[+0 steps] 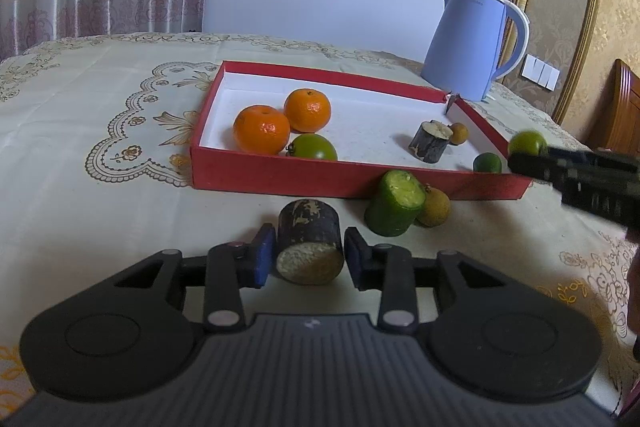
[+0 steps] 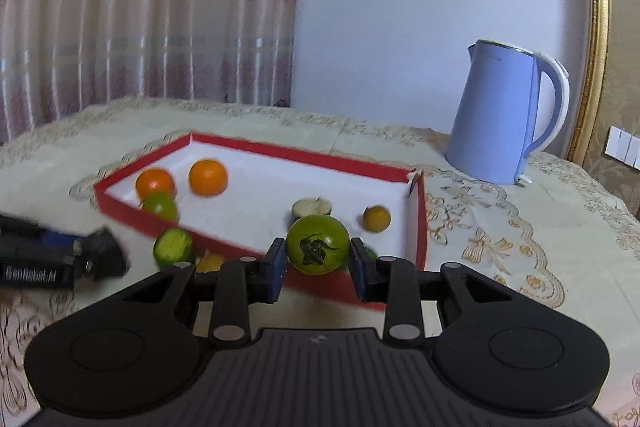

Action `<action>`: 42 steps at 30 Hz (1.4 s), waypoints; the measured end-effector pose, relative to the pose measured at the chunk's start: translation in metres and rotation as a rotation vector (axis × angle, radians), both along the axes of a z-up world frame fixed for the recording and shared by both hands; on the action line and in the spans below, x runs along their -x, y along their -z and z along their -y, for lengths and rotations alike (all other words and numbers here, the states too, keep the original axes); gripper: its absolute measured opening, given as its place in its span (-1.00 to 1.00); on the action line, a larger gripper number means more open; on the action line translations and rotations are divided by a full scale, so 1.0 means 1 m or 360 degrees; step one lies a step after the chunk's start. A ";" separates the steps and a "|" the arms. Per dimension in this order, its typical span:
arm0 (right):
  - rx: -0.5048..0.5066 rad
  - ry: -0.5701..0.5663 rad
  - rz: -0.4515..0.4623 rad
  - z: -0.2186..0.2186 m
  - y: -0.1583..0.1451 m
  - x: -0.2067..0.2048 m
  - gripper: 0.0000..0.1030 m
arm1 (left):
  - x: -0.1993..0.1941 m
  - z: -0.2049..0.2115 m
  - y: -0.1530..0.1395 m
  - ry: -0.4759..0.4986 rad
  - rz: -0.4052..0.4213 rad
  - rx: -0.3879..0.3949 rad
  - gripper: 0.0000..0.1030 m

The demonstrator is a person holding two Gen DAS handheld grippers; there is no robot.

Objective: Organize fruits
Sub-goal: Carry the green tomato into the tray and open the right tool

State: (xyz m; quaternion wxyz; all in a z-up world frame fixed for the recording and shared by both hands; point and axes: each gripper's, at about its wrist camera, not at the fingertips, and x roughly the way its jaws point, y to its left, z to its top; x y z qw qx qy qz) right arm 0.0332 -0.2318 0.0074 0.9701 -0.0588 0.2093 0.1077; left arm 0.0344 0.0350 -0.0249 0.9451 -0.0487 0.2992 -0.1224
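From the left wrist, the left gripper (image 1: 309, 253) has its jaws spread around a dark-skinned sugarcane segment (image 1: 310, 241) lying on the tablecloth (image 1: 100, 131) just in front of the red box (image 1: 280, 175); squeeze its curved sides squarely so it cannot roll. From the right wrist, the right gripper (image 2: 318, 261) pinches a green tomato (image 2: 318, 244) above the box's near wall; clear that wall before releasing it onto bare floor.

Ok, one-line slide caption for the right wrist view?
Right gripper carries a green tomato toward the red tray of fruit, blue kettle behind.
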 end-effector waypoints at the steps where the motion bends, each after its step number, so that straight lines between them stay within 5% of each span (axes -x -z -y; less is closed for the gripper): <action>1: -0.0011 0.0010 0.0002 0.001 -0.001 -0.004 -0.37 | 0.000 0.000 0.000 0.0000 0.0000 0.0000 -0.35; 23: -0.0004 0.0002 -0.0281 -0.019 0.021 -0.075 -0.37 | 0.000 0.001 0.000 0.0010 0.0000 0.0004 -0.29; 42: -0.0139 0.0022 -0.0210 0.007 0.006 -0.034 -0.11 | 0.000 0.001 0.000 0.0018 0.0000 -0.0004 -0.26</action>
